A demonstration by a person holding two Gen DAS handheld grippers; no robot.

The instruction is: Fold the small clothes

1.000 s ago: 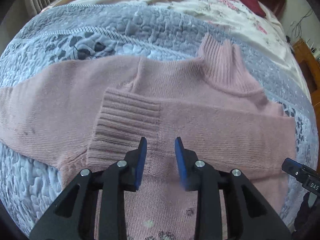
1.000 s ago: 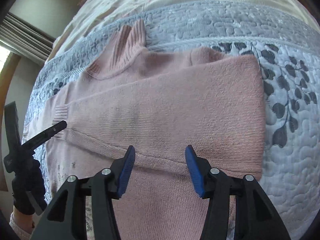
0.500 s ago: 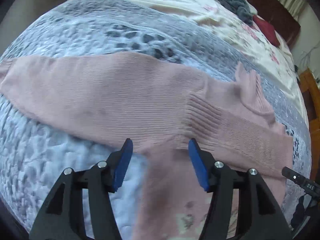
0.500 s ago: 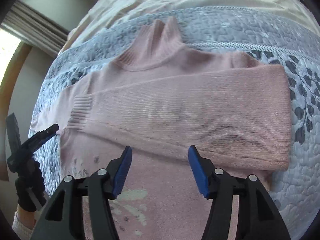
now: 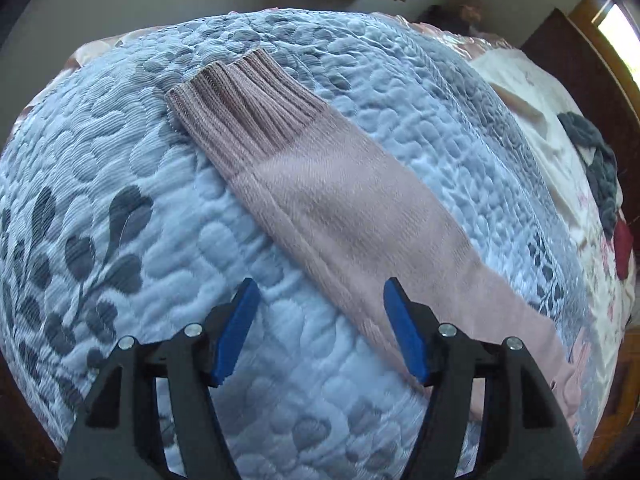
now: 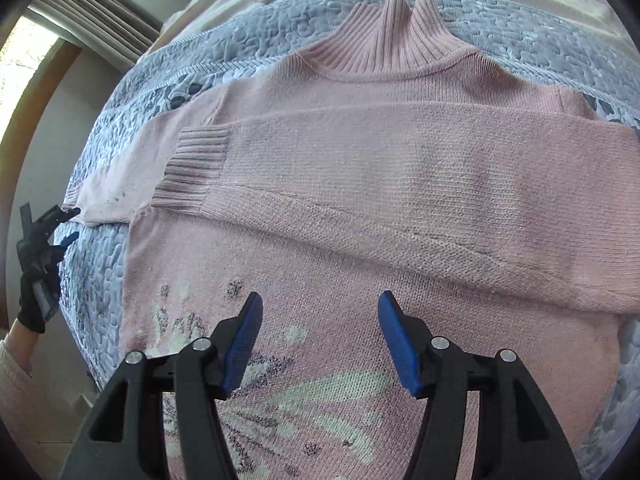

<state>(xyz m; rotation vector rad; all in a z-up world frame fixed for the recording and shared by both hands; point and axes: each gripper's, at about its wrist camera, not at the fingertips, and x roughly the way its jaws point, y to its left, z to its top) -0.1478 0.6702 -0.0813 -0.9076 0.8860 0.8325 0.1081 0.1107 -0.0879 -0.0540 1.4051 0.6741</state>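
Note:
A pink knit sweater with a ribbed high collar lies flat on a bed. One sleeve is folded across the chest, its ribbed cuff at the left. The other sleeve stretches out over the quilt, ending in a ribbed cuff. My left gripper is open and hovers above that sleeve's lower edge, holding nothing. My right gripper is open above the sweater's front, over a pale flower pattern. In the right wrist view the left gripper shows small at the far left.
A blue-grey quilt with a leaf print covers the bed. Beyond it lie a cream floral sheet, dark grey clothes and a red item. A gloved hand holds the left gripper. Curtains hang behind.
My left gripper swung left, away from the folded cuff, out to the spread sleeve, and opened wider. My right gripper drew back toward the hem and opened slightly.

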